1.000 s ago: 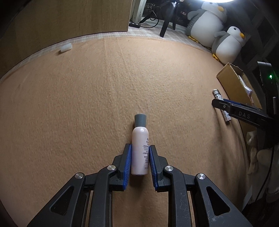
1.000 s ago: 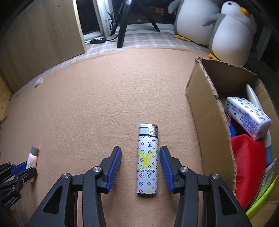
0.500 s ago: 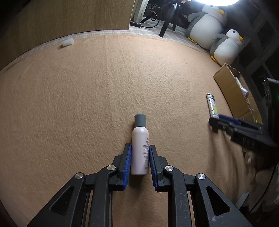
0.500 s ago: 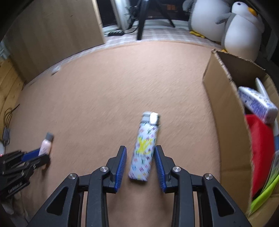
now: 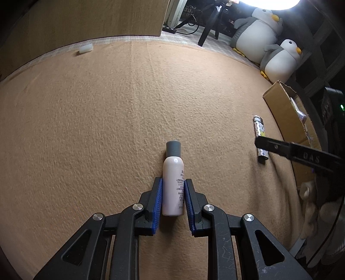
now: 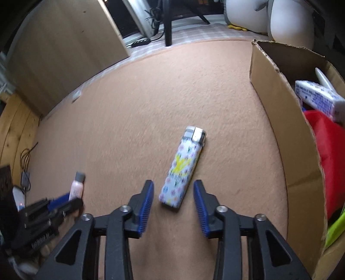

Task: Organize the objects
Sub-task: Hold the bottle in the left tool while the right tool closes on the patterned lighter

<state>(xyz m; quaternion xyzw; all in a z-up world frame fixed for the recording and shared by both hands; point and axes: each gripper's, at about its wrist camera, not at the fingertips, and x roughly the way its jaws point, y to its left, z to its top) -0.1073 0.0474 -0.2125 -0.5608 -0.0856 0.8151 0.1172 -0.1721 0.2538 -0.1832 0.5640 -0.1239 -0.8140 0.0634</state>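
Note:
A small pale pink bottle with a grey cap lies on the tan carpet, and my left gripper is shut on its lower half, blue pads against both sides. The same bottle shows at the left edge of the right wrist view. A white lighter with a coloured monogram print lies tilted, its metal top leaning right. Its lower end sits between the jaws of my right gripper, which are opening, with the pads clear of it. The lighter also appears at the right of the left wrist view.
An open cardboard box stands right of the lighter, holding a red item, a white blue-printed pack and something lime green. Two plush penguins sit beyond the carpet. A wooden panel stands far left, with a small white piece near it.
The right jaws narrowed around the lighter, then spread apart again; the lighter now lies tilted with its top to the right. The left gripper keeps the bottle as before.

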